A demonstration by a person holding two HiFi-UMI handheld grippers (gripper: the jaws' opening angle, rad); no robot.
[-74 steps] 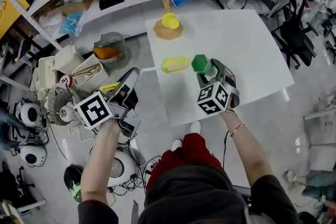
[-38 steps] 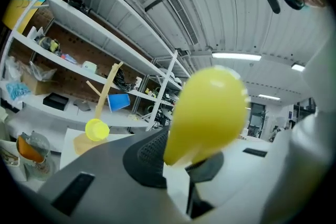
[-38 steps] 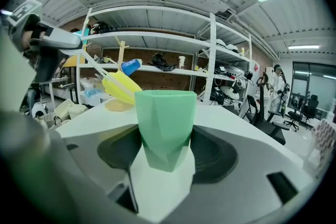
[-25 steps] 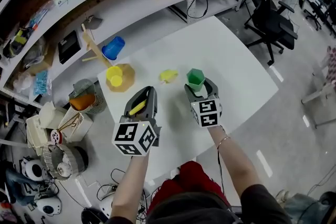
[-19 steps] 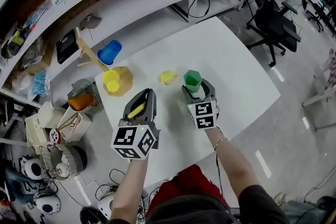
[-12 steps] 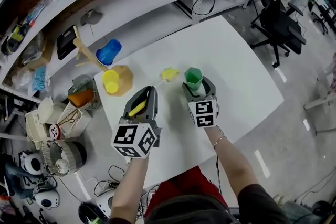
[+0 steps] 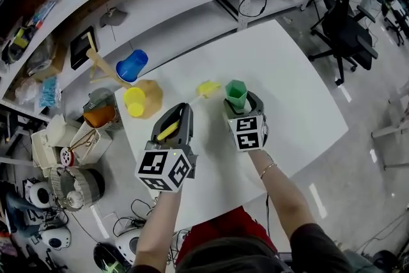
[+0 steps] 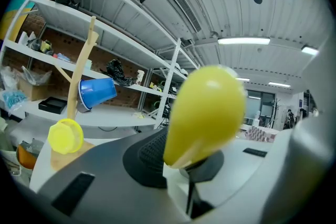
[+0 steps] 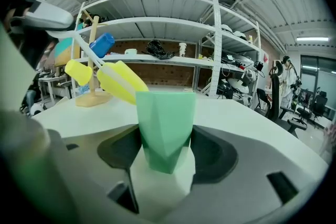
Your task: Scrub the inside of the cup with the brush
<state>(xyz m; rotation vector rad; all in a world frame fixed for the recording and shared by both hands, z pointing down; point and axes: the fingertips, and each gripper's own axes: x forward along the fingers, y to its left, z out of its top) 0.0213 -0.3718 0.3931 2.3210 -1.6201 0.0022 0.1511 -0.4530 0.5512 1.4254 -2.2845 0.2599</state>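
Observation:
My right gripper [image 7: 241,107] is shut on a faceted green cup [image 7: 236,94], which stands upright with its mouth up; its base sits between the jaws [image 9: 165,128]. My left gripper [image 7: 178,116] is shut on the yellow handle [image 8: 205,113] of the brush. The white stem runs up and right to the yellow brush head [image 7: 208,87]. That head [image 9: 121,82] hangs just left of the cup's rim, outside the cup. Both grippers are over the white table [image 7: 287,73].
A wooden cup rack [image 7: 108,70] stands at the table's back left corner and carries a blue cup [image 7: 131,65] and a yellow cup [image 7: 135,101]. Baskets and clutter [image 7: 96,121] sit left of the table, shelves behind, an office chair [image 7: 345,29] at right.
Since three seconds ago the left gripper has swung in over the table, lifting the brush. In the last second both holds stay the same and the brush head stays beside the cup.

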